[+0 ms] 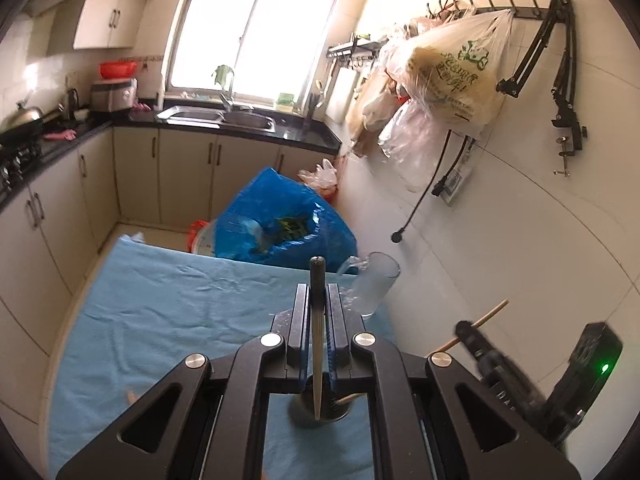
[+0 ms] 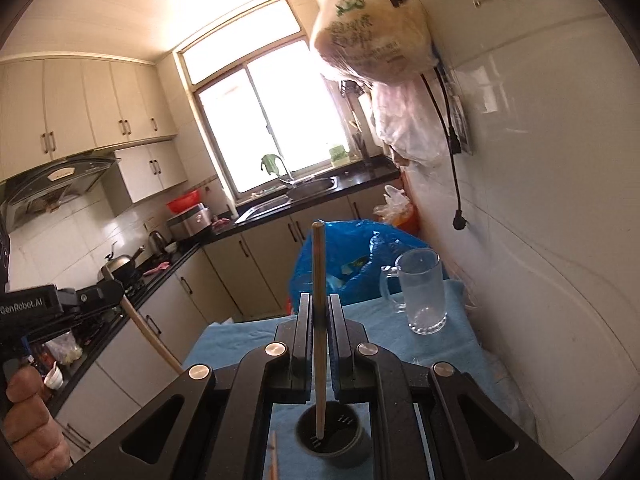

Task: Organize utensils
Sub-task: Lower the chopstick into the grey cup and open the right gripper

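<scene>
The left gripper (image 1: 318, 304) pinches a dark chopstick (image 1: 317, 332) upright, its tip seemingly inside the grey holder (image 1: 320, 412) on the blue cloth (image 1: 160, 320); the right gripper (image 2: 319, 316) clamps a pale chopstick (image 2: 319, 320), its tip inside that holder (image 2: 332, 438); a glass mug (image 2: 422, 292) stands nearby.

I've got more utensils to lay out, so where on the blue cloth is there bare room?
The blue cloth is bare left of the left gripper, out to its left edge. It is crowded near the wall: glass mug at the far corner, dark holder and a loose chopstick close in.
</scene>
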Demonstrator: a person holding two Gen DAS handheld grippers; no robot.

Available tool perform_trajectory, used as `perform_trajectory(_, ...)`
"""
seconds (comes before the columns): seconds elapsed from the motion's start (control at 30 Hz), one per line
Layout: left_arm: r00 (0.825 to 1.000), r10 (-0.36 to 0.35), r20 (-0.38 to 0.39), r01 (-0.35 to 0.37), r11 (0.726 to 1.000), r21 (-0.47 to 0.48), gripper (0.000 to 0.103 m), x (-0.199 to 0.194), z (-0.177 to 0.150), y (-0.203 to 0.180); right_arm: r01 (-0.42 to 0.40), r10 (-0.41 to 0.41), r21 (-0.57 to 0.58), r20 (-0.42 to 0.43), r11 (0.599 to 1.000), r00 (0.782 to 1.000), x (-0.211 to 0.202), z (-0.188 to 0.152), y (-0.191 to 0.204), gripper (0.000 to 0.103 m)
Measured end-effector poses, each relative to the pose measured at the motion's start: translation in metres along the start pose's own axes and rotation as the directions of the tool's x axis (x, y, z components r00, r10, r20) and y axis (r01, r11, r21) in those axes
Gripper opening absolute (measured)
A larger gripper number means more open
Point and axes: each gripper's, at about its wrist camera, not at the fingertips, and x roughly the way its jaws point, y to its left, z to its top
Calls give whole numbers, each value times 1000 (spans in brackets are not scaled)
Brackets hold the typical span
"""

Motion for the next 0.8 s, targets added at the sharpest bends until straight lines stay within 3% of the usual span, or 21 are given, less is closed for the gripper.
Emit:
perform_trajectory(0.3, 990, 20, -136, -23, 1000, -18, 7, 93, -22, 1, 30, -26, 36, -115, 999, 993, 54, -21, -29, 8)
perform_trajectory(0.57, 976, 50, -211, -60, 997, -44, 7, 123, -41, 20, 37, -24, 68, -185, 997, 982, 79, -34, -42, 9)
perform_trajectory(0.63, 976, 52, -211, -63, 997, -45, 15, 121, -41, 22, 30, -17, 68, -186, 997, 982, 77, -33, -42, 16)
perform_trajectory(0.67, 977, 51, -209, -62, 997, -49, 21, 119, -40, 23, 30, -17, 68, -181, 997, 983, 75, -31, -41, 26)
perform_trajectory(0.7, 978, 50, -202, -62, 997, -54, 33, 116, -39, 24, 33, -21, 68, -168, 997, 985, 71, -30, -41, 34)
perform_trajectory(0.73, 981, 50, -187, -62, 996, -57, 39, 112, -37, 24, 34, -23, 65, -158, 997, 987, 68, -28, -41, 34)
perform_trajectory(0.8, 985, 55, -164, -64, 997, -48, 40, 101, -34, 23, 39, -31, 59, -134, 997, 991, 59, -25, -39, 34)
